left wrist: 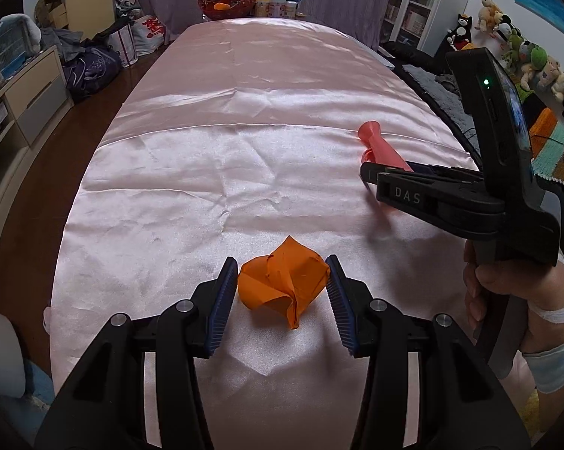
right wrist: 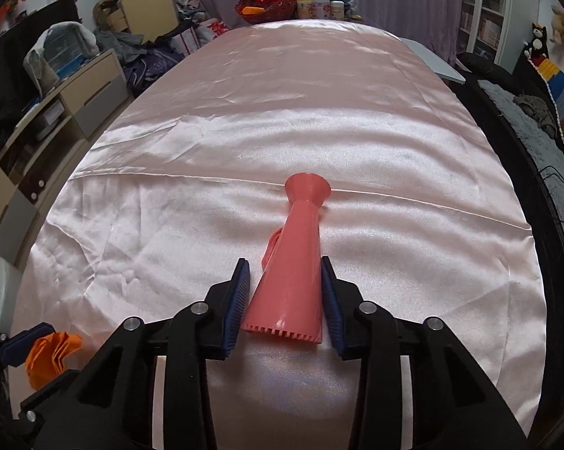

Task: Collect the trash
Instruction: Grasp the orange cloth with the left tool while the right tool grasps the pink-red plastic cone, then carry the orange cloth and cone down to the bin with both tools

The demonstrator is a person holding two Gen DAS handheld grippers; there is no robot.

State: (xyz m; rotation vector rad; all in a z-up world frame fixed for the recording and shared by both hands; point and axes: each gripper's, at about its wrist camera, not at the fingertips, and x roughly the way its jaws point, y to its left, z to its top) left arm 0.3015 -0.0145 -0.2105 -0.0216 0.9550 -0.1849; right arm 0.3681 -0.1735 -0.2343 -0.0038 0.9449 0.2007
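Both pickups underway, nothing binned yet – left tool (left wrist: 282, 285) clamped on the orange paper wad (left wrist: 282, 287), right tool (right wrist: 285, 292) clamped on the pink plastic cone (right wrist: 291, 281), both at the pink-sheeted desk (left wrist: 244, 131) – no bin visible.

Wide bare pink cloth (right wrist: 282, 112) open across the table's middle and far stretch, blocked only at the far end by a red basket (right wrist: 267, 7) and bottles (right wrist: 321, 5).
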